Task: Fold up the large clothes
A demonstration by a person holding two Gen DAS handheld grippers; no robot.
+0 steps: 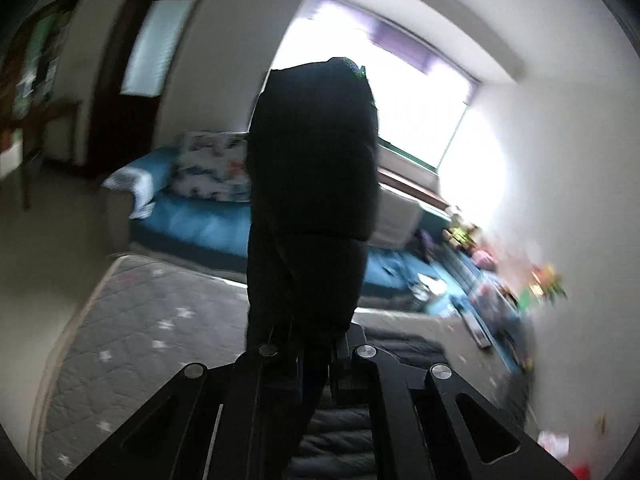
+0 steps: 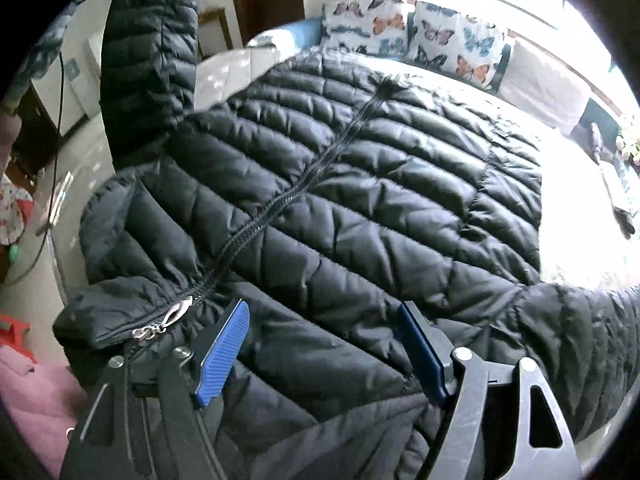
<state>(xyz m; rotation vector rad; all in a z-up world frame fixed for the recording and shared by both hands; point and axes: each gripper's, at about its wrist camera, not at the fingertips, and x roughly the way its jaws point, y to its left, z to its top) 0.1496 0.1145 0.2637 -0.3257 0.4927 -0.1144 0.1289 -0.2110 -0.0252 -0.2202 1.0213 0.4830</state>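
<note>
The black jacket [image 2: 340,200] lies spread, zipped, on the bed [image 2: 580,240], under and ahead of the right gripper [image 2: 324,344], whose blue pads [image 2: 222,354] stand wide apart above the fabric, gripping nothing. One sleeve [image 1: 312,184] hangs lifted, pinched in the clenched left gripper [image 1: 312,356], blocking its view of the window [image 1: 400,80].

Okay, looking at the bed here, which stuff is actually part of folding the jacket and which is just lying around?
Part of the job:
- black puffer jacket, zipped, spread on the bed
- its lifted sleeve, clamped in the left gripper
- right gripper, open above the jacket

Lying about:
- butterfly pillows
- pink cloth
</note>
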